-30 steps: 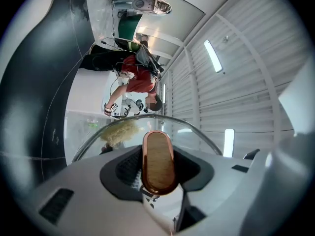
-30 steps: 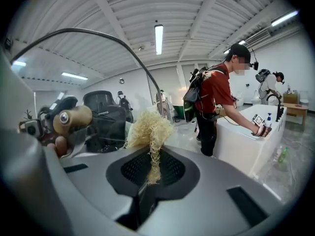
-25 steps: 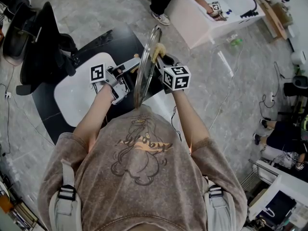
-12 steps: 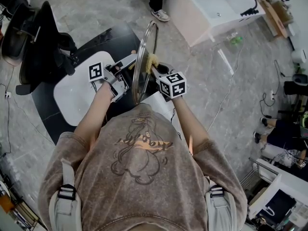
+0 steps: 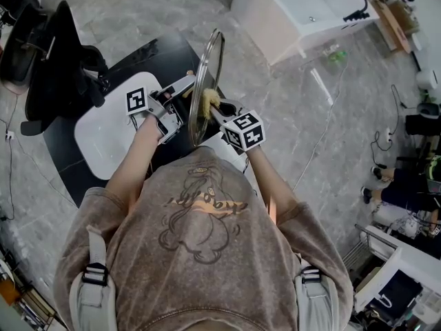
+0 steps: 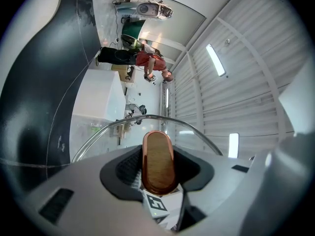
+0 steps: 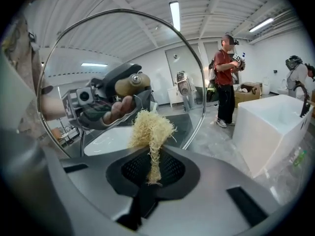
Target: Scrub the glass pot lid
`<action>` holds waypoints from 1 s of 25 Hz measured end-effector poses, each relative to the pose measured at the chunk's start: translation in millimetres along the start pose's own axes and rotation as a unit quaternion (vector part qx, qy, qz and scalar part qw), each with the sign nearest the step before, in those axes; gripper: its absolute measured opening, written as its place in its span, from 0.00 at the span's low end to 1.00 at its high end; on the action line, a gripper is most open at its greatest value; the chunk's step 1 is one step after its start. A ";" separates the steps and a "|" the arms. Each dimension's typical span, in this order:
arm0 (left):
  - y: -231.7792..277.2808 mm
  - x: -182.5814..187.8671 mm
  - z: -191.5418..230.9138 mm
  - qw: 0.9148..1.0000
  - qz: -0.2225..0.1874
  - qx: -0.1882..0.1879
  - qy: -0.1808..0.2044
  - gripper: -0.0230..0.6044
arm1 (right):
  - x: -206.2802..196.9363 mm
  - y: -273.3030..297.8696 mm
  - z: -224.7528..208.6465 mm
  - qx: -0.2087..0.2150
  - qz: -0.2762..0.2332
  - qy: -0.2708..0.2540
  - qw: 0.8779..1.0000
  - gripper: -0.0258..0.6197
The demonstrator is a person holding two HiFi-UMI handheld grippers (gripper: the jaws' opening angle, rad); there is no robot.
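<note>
Over the white tabletop (image 5: pixel 110 140), holding the glass pot lid (image 5: pixel 205 74) up on edge, clear of the surface, between the two grippers. Bracing it from the outer side with the left gripper (image 6: pixel 158 173), fingers standing about half closed and clamping the wooden knob (image 6: pixel 158 156) squarely. Working the underside with the right gripper (image 7: pixel 153 171), fingers pinching shut on the thin tail of a yellow fibrous scrubber (image 7: pixel 150 129), tuft lying up against the glass and seemingly touching it. Probably best doing this step by pressing lightly and straight toward the knob, so avoiding any swinging of the lid about that single hold; sweeping in short overlapping strokes from the centre out to the metal rim (image 7: pixel 197 73); turning the lid with the left wrist rather than reaching round it; and watching the scrubber, likely floppy and gripped by very little, for slipping out under a hard push.
</note>
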State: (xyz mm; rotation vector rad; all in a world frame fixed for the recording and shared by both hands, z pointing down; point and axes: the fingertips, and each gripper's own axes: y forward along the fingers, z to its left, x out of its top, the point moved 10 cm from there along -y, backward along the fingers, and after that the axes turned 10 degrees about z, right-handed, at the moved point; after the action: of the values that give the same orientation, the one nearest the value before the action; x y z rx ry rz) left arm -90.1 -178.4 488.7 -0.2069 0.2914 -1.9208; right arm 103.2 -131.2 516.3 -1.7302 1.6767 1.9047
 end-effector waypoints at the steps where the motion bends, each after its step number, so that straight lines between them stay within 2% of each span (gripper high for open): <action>1: 0.6 0.1 0.8 1.000 0.001 0.001 0.001 0.32 | -0.6 -1.5 1.9 0.008 0.004 -0.003 1.000 0.10; 11: -2.4 5.2 6.8 1.000 -0.013 0.009 -0.001 0.32 | -4.3 -18.0 30.5 0.109 0.017 -0.027 0.994 0.10; 16: -3.3 4.2 10.5 1.000 -0.015 0.007 -0.004 0.32 | -1.9 -24.4 35.4 0.128 0.012 -0.023 0.991 0.10; 21: -1.6 1.6 12.9 1.000 -0.004 0.017 0.002 0.32 | 5.0 -30.6 42.6 0.148 0.018 -0.045 0.988 0.10; 25: -2.2 1.4 13.5 1.000 -0.008 0.021 0.001 0.32 | 13.4 -40.5 49.2 0.161 0.000 -0.053 0.986 0.10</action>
State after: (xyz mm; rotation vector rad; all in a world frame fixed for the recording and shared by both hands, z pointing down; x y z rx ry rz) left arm -88.8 -180.3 502.2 -0.1796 0.2523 -1.9416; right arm 92.5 -87.3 469.3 -1.4805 1.8224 1.5838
